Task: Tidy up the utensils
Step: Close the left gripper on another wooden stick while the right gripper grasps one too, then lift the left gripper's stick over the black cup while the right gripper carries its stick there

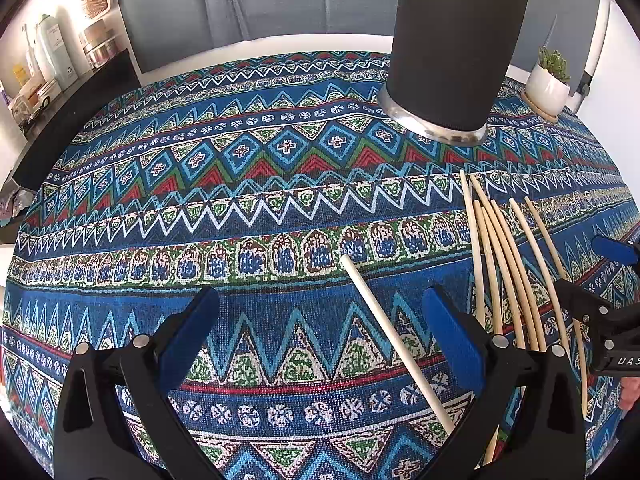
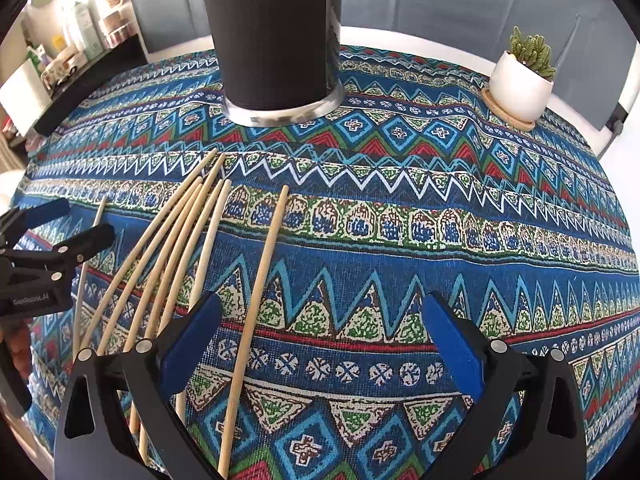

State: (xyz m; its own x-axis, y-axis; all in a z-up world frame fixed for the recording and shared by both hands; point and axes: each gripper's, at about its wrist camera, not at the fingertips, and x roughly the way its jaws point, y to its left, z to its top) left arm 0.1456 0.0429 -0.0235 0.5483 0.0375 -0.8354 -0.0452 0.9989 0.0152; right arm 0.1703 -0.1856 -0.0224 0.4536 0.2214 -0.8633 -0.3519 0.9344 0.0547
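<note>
Several pale wooden chopsticks point(image 1: 504, 264) lie loose on the patterned tablecloth, also in the right wrist view point(image 2: 172, 248). One chopstick point(image 1: 396, 344) lies between my left gripper's point(image 1: 320, 312) open fingers, not gripped. Another chopstick point(image 2: 256, 308) lies just inside my right gripper's point(image 2: 320, 312) open fingers, beside the left finger. A tall black cylindrical holder point(image 1: 456, 44) with a metal base stands upright beyond the chopsticks, also in the right wrist view point(image 2: 272, 36). The right gripper shows at the left wrist view's right edge point(image 1: 608, 300); the left gripper shows at the right wrist view's left edge point(image 2: 52, 248).
A small white pot with a cactus point(image 2: 520, 84) on a wooden saucer stands at the far right of the table, also in the left wrist view point(image 1: 548, 84). A dark shelf with bottles and jars point(image 1: 60, 64) runs along the left wall. A grey curtain hangs behind.
</note>
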